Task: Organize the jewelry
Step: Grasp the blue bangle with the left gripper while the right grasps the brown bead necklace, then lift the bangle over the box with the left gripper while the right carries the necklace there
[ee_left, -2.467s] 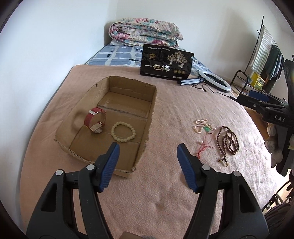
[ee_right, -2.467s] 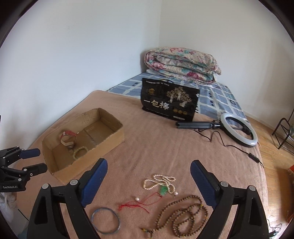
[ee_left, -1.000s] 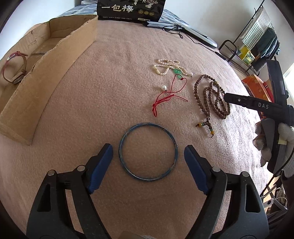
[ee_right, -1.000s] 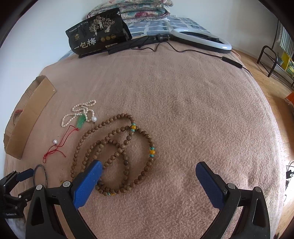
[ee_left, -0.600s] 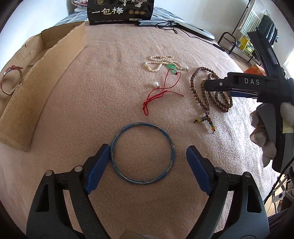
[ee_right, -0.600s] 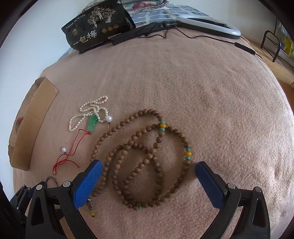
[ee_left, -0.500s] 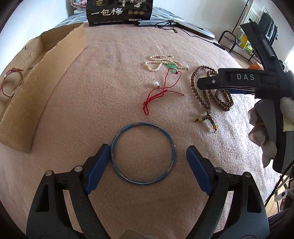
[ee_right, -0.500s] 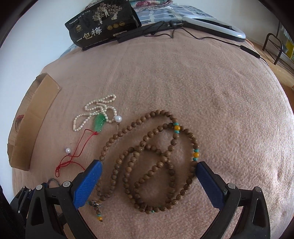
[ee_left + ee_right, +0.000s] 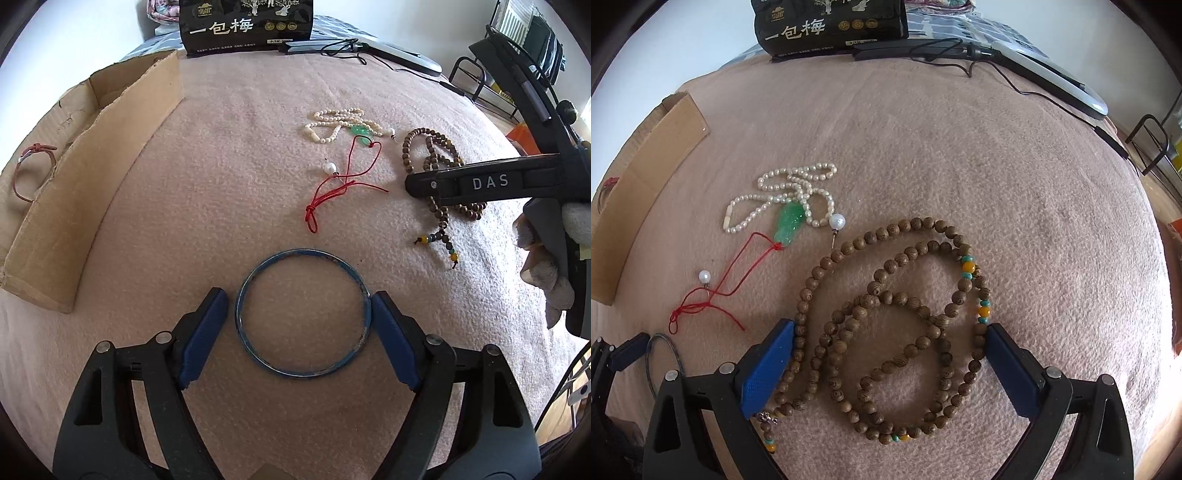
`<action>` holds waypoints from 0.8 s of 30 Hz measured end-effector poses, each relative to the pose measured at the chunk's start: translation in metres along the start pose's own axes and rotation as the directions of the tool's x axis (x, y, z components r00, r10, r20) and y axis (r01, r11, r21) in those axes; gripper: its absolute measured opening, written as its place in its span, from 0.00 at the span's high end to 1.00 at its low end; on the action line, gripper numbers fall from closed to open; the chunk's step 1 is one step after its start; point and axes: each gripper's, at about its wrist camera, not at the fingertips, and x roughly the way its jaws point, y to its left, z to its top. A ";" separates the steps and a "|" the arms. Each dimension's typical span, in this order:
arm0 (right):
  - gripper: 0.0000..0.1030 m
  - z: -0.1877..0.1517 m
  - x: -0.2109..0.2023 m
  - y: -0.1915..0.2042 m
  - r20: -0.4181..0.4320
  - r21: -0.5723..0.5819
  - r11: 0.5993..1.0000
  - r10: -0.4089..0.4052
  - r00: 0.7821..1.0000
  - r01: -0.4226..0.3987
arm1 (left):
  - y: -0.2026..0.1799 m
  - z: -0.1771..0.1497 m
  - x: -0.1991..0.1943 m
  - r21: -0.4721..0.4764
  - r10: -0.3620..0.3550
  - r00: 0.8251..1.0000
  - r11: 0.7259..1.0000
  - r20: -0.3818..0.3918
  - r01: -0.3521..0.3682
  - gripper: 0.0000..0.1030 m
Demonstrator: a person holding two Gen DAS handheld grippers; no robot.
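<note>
I see a pinkish-beige fleece blanket [image 9: 221, 206] covering the bed. At its far edge a black glossy package with gold tree art and white Chinese characters [image 9: 247, 27] stands upright. Just beside it, to its right, a white ring light on a black handle [image 9: 1052, 79] lies flat, its thin black cable [image 9: 1045, 99] trailing over the blanket. Beyond the bed's far-right corner I make out a black metal rack [image 9: 476, 79].

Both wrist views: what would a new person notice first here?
Probably the left gripper, open, with the blue bangle lying flat between its fingers on the pink blanket. Next, the right gripper, open around the coiled wooden bead necklace. The cardboard box at the far left also stands out.
</note>
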 end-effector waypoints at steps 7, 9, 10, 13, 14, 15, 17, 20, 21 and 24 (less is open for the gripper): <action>0.31 -0.008 -0.012 -0.012 0.006 -0.034 0.999 -0.005 1.000 0.005 | 0.005 -0.003 -0.003 -0.006 -0.012 1.000 1.000 0.016 0.012 0.28; 0.50 -0.011 -0.016 -0.017 0.011 -0.037 0.999 -0.003 1.000 0.004 | 0.006 -0.004 -0.005 -0.014 -0.017 1.000 1.000 0.021 0.018 0.28; 0.56 -0.012 -0.018 -0.021 0.012 -0.038 0.999 0.000 1.000 0.001 | 0.007 -0.004 -0.005 -0.020 -0.022 0.999 1.000 0.025 0.023 0.28; 0.84 -0.015 -0.024 -0.025 0.013 -0.044 0.999 0.026 1.000 -0.025 | 0.010 -0.004 -0.008 -0.035 -0.031 0.999 0.999 0.028 0.032 0.28; 0.88 -0.016 -0.025 -0.026 0.011 -0.044 0.999 0.032 0.999 -0.031 | 0.010 -0.004 -0.009 -0.038 -0.033 0.999 0.999 0.029 0.034 0.28; 0.88 -0.015 -0.025 -0.025 0.012 -0.044 0.998 0.037 0.999 -0.037 | 0.011 -0.004 -0.010 -0.042 -0.036 0.999 0.998 0.031 0.037 0.28; 0.89 -0.011 -0.022 -0.021 0.014 -0.042 0.998 0.055 0.998 -0.055 | 0.013 -0.004 -0.013 -0.046 -0.038 0.999 0.998 0.036 0.039 0.28; 0.89 -0.013 -0.028 -0.026 0.024 -0.017 0.995 0.094 0.995 -0.094 | 0.016 -0.004 -0.020 -0.050 -0.036 0.998 0.998 0.048 0.039 0.28; 0.89 -0.014 -0.030 -0.028 0.029 -0.007 0.995 0.104 0.994 -0.104 | 0.017 -0.004 -0.023 -0.051 -0.036 0.998 0.998 0.053 0.039 0.28; 0.89 -0.016 -0.038 -0.033 0.048 0.004 0.993 0.114 0.992 -0.114 | 0.021 -0.004 -0.031 -0.055 -0.038 0.997 0.998 0.070 0.042 0.28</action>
